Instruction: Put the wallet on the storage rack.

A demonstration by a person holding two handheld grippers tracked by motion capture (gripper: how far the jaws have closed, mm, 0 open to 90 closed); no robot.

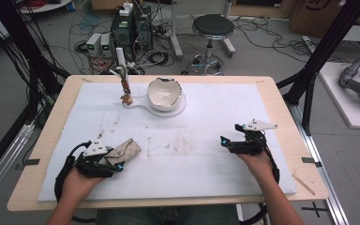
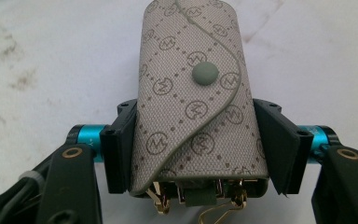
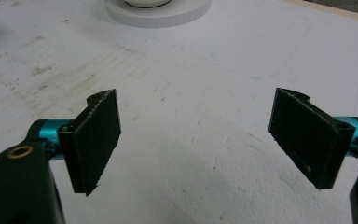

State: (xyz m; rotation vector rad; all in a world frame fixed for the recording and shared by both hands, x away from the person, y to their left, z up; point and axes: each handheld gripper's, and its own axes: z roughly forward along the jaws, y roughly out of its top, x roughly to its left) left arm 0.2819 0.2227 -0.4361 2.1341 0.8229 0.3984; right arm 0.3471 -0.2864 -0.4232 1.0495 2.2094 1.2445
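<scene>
Near the front left of the white foam mat (image 1: 192, 117), the left gripper (image 1: 115, 161) pinched a grey-beige key pouch (image 1: 124, 151) between its jaws, both pads pressed flat against the pouch's long sides. From the high view the pouch's long axis ran diagonally, its rounded closed end pointing away from the person and toward the table's middle, its open end back in the jaws. In the left gripper view the pouch (image 2: 193, 107) was a woven fabric printed with small circled monograms and dotted diagonal lines; a curved flap crossed its face and fastened with a round grey snap (image 2: 205, 74). Brass-coloured key hooks (image 2: 228, 205) poked out at the open end (nearest the camera). The right gripper (image 1: 229, 136) sat at the front right of the mat, jaws spread wide with nothing between them. Farther back stood a cracked white bowl (image 1: 165, 93) on a round white base.
</scene>
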